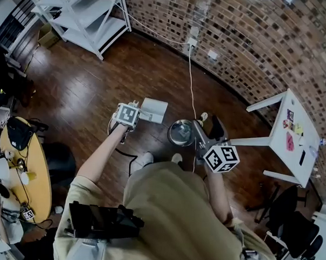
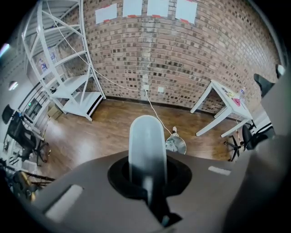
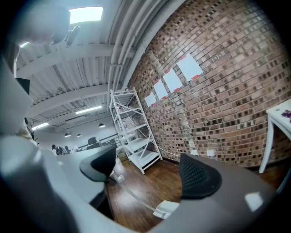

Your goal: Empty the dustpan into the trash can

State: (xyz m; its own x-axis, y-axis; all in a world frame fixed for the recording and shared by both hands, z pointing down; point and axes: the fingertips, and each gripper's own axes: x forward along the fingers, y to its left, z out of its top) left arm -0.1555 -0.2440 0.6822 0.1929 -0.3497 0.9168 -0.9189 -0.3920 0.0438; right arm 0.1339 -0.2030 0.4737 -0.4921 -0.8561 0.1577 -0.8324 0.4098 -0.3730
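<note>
Shelf (image 1: 84, 18) standing well up-left of left gripper (image 1: 136, 116). Left gripper clamping dustpan (image 1: 154, 110) handle, holding pan just left of trash can (image 1: 180, 133). Cord (image 1: 191, 74) trailing from can side to wall. Right gripper (image 1: 207, 124) hovering at can's right rim, jaws apart. Table (image 1: 294, 151) crowding further right. Floor (image 1: 100, 81) lying open ahead-left.

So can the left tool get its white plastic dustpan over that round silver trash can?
Probably yes: the left tool holds the white plastic dustpan beside the round silver trash can, nothing between.
</note>
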